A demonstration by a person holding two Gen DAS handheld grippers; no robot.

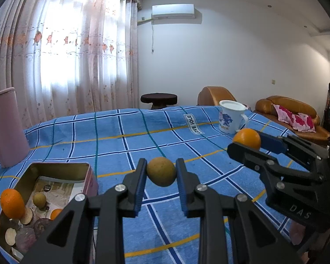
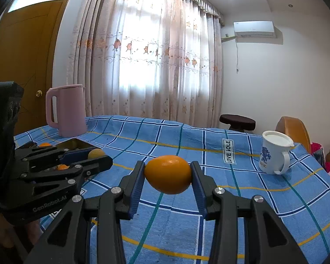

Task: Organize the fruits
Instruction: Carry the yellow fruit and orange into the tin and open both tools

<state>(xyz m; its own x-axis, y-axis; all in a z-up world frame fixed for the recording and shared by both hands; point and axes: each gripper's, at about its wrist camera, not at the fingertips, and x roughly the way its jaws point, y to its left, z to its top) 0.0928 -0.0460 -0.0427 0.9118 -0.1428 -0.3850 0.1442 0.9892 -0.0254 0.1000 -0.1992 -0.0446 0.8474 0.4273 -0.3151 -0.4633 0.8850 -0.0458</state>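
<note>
Both tools carrying fruit toward the tin

The left tool point(image 1: 161, 173) is pinching a brownish-green fruit point(image 1: 161, 171) between narrowly set pads, while the right tool point(image 2: 168, 175) is gripping an orange point(image 2: 168, 174) across its long axis, jaws partway apart. The open tin point(image 1: 55, 169) is sitting on the surface just down-left of the left tool, the nearer one; the right is hovering farther off

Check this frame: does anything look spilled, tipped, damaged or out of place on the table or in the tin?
Nothing spilled or tipped. The white mug and pink kettle stand upright. One oddity: the tin holds cut slices among whole fruit, and an orange perches at its rim.
</note>
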